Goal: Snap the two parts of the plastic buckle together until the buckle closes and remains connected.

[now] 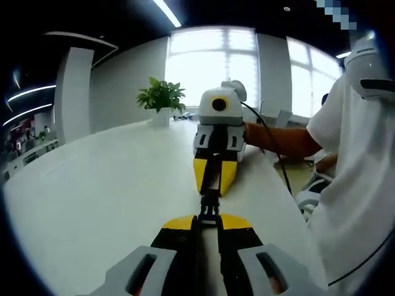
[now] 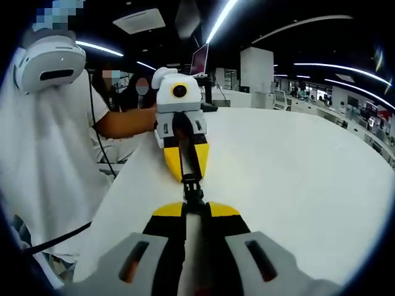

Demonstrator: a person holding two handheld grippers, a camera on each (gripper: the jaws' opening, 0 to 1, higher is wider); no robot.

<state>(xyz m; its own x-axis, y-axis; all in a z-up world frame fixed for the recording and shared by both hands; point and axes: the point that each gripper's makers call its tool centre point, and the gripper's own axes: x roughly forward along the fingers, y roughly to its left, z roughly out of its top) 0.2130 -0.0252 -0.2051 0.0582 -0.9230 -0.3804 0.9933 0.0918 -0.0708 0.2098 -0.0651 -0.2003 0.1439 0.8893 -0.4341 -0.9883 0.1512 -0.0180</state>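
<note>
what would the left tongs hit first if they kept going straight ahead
Probably the right tongs, which face them head-on across the black buckle that both grip; the gap between their tips looks very short, though depth is unclear.

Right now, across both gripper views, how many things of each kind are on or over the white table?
Grippers: 2, the left gripper and the right gripper
Black plastic buckle: 1, held between them
Potted plant: 1
White table: 1
Total: 5
</note>
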